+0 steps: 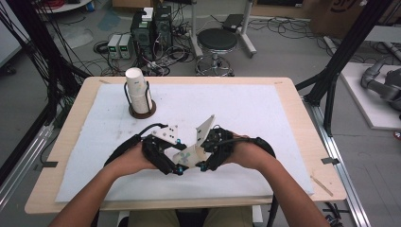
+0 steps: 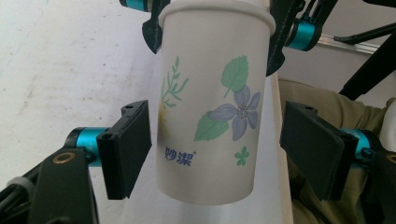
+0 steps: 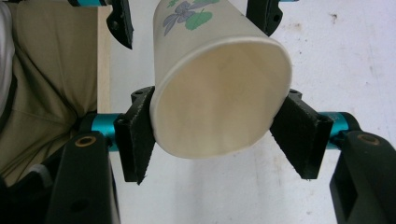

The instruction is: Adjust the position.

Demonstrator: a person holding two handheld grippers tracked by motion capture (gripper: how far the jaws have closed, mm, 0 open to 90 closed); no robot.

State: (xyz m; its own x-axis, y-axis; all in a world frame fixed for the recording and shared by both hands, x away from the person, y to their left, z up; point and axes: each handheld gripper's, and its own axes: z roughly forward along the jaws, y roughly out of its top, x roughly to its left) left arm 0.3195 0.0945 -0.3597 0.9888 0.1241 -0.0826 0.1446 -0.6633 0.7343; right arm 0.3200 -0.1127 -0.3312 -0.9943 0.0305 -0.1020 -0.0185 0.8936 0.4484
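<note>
A white paper cup (image 1: 189, 153) printed with blue flowers and green leaves lies on its side in the air between my two grippers, just above the white mat (image 1: 255, 109). In the right gripper view my right gripper (image 3: 219, 135) is shut on the cup (image 3: 219, 102) near its open rim, squeezing the mouth into an oval. In the left gripper view my left gripper (image 2: 217, 140) brackets the cup (image 2: 210, 107) near its base; both pads (image 2: 130, 144) stand slightly off the wall. The right gripper (image 2: 215, 23) clamps the far rim. Both hands meet near the table's front middle, left gripper (image 1: 177, 168) facing right gripper (image 1: 203, 163).
A stack of white paper cups in a dark wire holder (image 1: 138, 92) stands at the mat's back left. The wooden table edge (image 1: 189, 203) runs close below my hands. A stool (image 1: 216, 42) and computer cases (image 1: 151, 28) stand on the floor beyond the table.
</note>
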